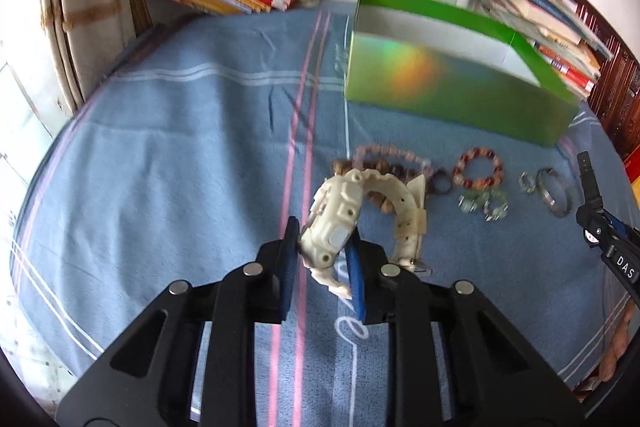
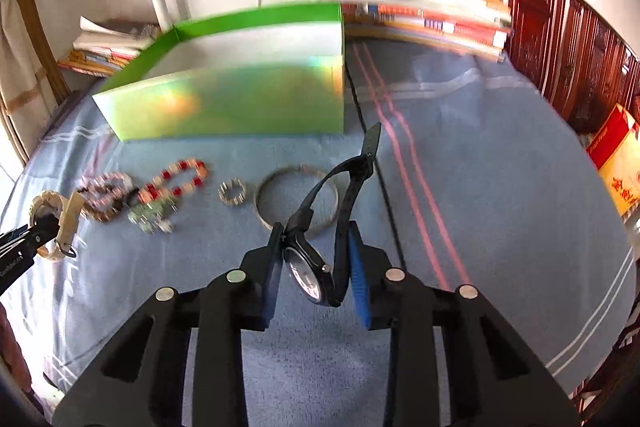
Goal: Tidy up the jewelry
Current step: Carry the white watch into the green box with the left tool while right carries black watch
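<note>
Home bedroom: bedsheet [image 1: 180, 131], stacked books [image 2: 420, 15]

Blue striped blanket [image 1: 180, 155] w/ green box [image 1: 452, 95], bead bracelets [image 1: 478, 167], silver bangle [image 2: 280, 199] on it.

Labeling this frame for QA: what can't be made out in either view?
- Floor of the shiny green open-topped cardboard box: hidden by its near wall in both views, so its contents are unknown.
- Dial of the black strap wristwatch in the right claw: too small and oblique.
- Cream chunky plastic wristwatch in the left claw covers part of the brown bead bracelet.
- Book spines: motion-blurred.
</note>
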`<state>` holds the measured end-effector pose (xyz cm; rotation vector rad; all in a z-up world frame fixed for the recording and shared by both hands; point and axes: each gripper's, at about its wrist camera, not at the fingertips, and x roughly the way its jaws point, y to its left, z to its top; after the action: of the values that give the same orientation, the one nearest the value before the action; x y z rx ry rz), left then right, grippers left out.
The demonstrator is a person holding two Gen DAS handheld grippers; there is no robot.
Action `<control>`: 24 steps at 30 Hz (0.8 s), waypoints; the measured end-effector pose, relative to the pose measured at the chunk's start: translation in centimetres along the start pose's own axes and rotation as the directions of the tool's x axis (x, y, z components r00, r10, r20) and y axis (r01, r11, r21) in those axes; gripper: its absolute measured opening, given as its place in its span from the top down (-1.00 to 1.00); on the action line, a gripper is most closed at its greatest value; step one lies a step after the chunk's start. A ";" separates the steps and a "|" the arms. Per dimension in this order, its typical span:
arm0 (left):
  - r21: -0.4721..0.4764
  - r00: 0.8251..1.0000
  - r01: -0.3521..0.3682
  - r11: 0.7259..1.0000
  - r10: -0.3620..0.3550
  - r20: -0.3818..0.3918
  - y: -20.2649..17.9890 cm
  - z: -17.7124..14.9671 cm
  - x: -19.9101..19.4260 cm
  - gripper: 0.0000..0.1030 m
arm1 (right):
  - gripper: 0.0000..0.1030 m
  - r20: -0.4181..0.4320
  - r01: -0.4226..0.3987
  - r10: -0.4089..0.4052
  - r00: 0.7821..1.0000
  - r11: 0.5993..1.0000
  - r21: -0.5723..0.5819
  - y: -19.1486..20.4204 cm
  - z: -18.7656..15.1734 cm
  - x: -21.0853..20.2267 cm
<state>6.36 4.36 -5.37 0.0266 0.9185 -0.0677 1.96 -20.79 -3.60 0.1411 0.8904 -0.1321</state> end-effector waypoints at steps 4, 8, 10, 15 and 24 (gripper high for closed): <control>0.010 0.999 0.018 1.000 -0.018 0.041 0.0 1.9 -1.5 0.56 | 0.40 0.070 -0.042 0.043 0.997 0.999 -0.017 0.5 2.1 -2.3; 0.051 0.993 0.064 0.997 -0.069 0.097 -1.0 5.6 -3.1 0.56 | 0.40 0.143 -0.073 0.079 0.987 0.996 -0.044 1.1 5.3 -3.9; 0.080 0.987 0.062 0.995 -0.073 0.142 -1.9 8.2 -3.7 0.56 | 0.40 0.180 -0.095 0.105 0.978 0.993 -0.064 1.7 7.8 -3.8; 0.098 0.981 0.055 0.994 -0.072 0.180 -4.1 14.1 -1.4 0.55 | 0.40 0.149 -0.107 0.112 0.983 0.993 -0.041 2.6 13.5 0.4; 0.116 0.994 0.097 0.989 -0.102 0.033 -6.7 17.9 7.9 0.28 | 0.18 0.026 -0.088 0.089 0.996 0.996 -0.006 3.2 15.9 8.9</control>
<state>24.85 -3.64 -0.73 0.0853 0.8765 -0.2127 20.15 -20.97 -0.46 0.1734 0.8566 -0.0489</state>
